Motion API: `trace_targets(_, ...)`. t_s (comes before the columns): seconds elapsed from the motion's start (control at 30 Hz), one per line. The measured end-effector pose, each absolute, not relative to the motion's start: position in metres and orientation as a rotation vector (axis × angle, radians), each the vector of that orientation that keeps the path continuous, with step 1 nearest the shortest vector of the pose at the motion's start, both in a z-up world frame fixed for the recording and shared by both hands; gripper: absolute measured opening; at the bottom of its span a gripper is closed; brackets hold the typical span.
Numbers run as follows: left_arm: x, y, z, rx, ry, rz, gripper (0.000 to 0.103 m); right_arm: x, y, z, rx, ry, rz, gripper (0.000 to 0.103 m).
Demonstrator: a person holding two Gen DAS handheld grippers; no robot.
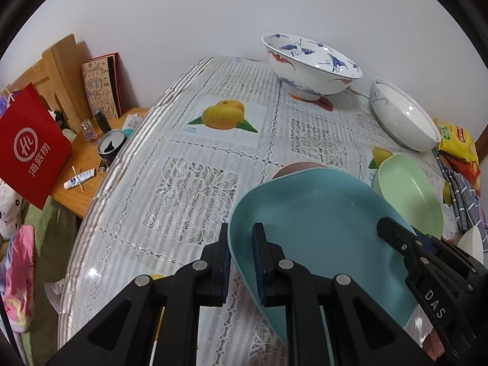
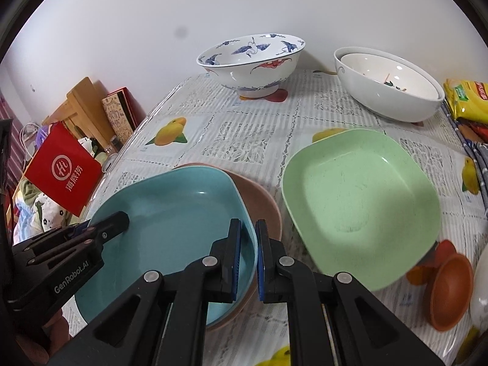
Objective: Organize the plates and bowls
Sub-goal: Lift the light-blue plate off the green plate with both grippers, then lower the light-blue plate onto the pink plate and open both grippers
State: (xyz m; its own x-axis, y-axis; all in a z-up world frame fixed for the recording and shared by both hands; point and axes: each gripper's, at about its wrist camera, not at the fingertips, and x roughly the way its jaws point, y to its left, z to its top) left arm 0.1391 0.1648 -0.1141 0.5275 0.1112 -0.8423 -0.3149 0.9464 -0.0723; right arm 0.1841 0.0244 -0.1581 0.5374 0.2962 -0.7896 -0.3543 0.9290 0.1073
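The blue plate (image 2: pixel 170 213) is gripped from both sides: the left gripper (image 1: pixel 241 262) has its jaws clamped on the plate's left rim, and the right gripper (image 2: pixel 247 259) has its jaws clamped on the right rim. In the left wrist view the right gripper shows reaching in over the plate's far edge; in the right wrist view the left gripper shows at the plate's left edge. The blue plate sits directly over a pink plate (image 2: pixel 262 201), whose rim shows beyond it at the back and right; whether the two touch cannot be told. Both are at the near left part of the tabletop (image 1: pixel 170 183), which carries a lace-patterned cover with fruit prints. A green plate (image 2: pixel 360 204) lies just right of the pair, apart from them. At the far side stand a blue-patterned bowl (image 2: pixel 253 64) and, to its right, a white bowl (image 2: pixel 387 91) with a second bowl nested inside. A small brown bowl (image 2: pixel 448 292) rests tilted on its side at the near right. Yellow packets (image 2: pixel 466 97) lie at the right edge. Left of the tabletop, lower, are a red bag (image 1: pixel 30 146), an opened can (image 1: pixel 111 146) and a book (image 1: pixel 102 85).
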Motion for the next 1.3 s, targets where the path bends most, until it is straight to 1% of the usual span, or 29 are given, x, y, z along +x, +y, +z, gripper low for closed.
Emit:
trace_targets(0.27,0.143,0.160,-0.118,-0.224,1.004,0.246,0.015,0.199,0.026,-0.162,-0.110,0.913,0.404,0.013)
trace_targets(0.33,0.143,0.159,-0.118,-0.217,1.011,0.230,0.020,0.203,0.026,-0.162,-0.120,0.909,0.407,0.014)
trace_targets(0.43,0.142,0.158,-0.117,-0.221,1.019,0.214,0.023,0.205,0.026,-0.160,-0.127,0.903,0.410,0.015)
trace_targets(0.47,0.142,0.158,-0.116,-0.222,1.016,0.210,0.023,0.204,0.026,-0.159,-0.129,0.895,0.405,0.018)
trace_targets(0.5,0.140,0.158,-0.115,-0.223,1.012,0.205,0.026,0.203,0.026,-0.156,-0.130,0.883,0.400,0.025)
trace_targets(0.53,0.139,0.158,-0.114,-0.225,1.009,0.202,0.028,0.201,0.025,-0.155,-0.130,0.874,0.398,0.030)
trace_targets(0.57,0.138,0.157,-0.112,-0.227,1.003,0.199,0.029,0.199,0.024,-0.151,-0.128,0.863,0.395,0.037)
trace_targets(0.6,0.137,0.157,-0.111,-0.226,1.001,0.199,0.029,0.197,0.023,-0.149,-0.126,0.858,0.392,0.040)
trace_targets(0.7,0.133,0.154,-0.106,-0.222,0.996,0.190,0.029,0.190,0.020,-0.142,-0.132,0.849,0.379,0.041)
trace_targets(0.8,0.129,0.152,-0.102,-0.221,0.986,0.180,0.029,0.179,0.011,-0.137,-0.112,0.849,0.367,0.047)
trace_targets(0.93,0.123,0.152,-0.098,-0.223,0.971,0.167,0.033,0.166,0.001,-0.140,-0.082,0.878,0.353,0.048)
trace_targets(0.97,0.122,0.152,-0.098,-0.223,0.968,0.163,0.033,0.164,0.000,-0.142,-0.080,0.888,0.362,0.047)
trace_targets(1.0,0.122,0.152,-0.098,-0.224,0.967,0.161,0.033,0.163,0.001,-0.145,-0.084,0.904,0.362,0.041)
trace_targets(1.03,0.122,0.152,-0.098,-0.225,0.965,0.155,0.033,0.162,0.001,-0.148,-0.086,0.912,0.364,0.035)
trace_targets(1.07,0.122,0.152,-0.098,-0.226,0.964,0.150,0.033,0.163,0.003,-0.150,-0.082,0.923,0.373,0.024)
trace_targets(1.1,0.122,0.152,-0.098,-0.224,0.962,0.146,0.034,0.164,0.004,-0.152,-0.074,0.925,0.373,0.018)
trace_targets(1.2,0.123,0.154,-0.098,-0.220,0.953,0.131,0.034,0.168,0.006,-0.152,-0.063,0.903,0.355,0.012)
trace_targets(1.3,0.126,0.155,-0.100,-0.224,0.949,0.117,0.034,0.177,0.010,-0.154,-0.071,0.901,0.344,0.009)
